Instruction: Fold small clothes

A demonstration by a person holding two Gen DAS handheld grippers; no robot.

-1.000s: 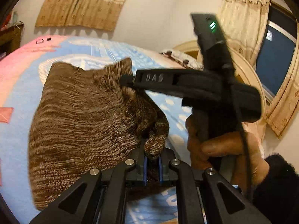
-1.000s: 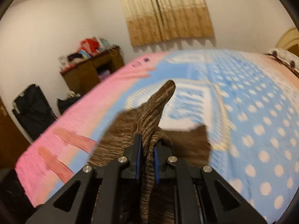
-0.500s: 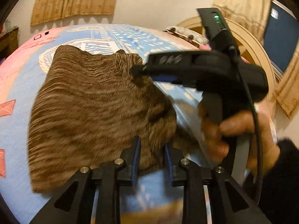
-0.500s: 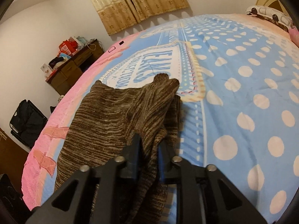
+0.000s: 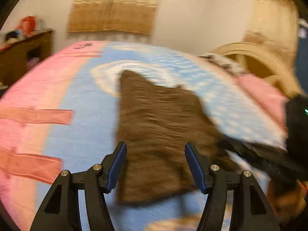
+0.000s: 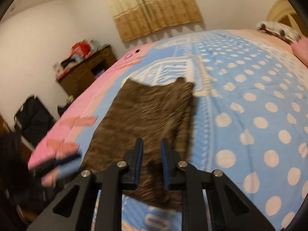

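Knitwear lay flat on the bed, both grippers parted and empty.

Brown marled knit garment (image 6: 146,115), ribbed and roughly rectangular with one doubled edge, rested on the polka-dot blue and pink bedspread (image 6: 250,105). The left gripper (image 5: 155,165) stood wide apart above its near hem; the right gripper (image 6: 151,161) hovered narrowly parted over the near edge, its blue-lined fingers (image 6: 139,159) gripping nothing.

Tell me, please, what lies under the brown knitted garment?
The brown knitted garment lies flat on the blue polka-dot bedspread, partly over its white lettered panel. Whatever print, or anything else, lies beneath the knit is covered.
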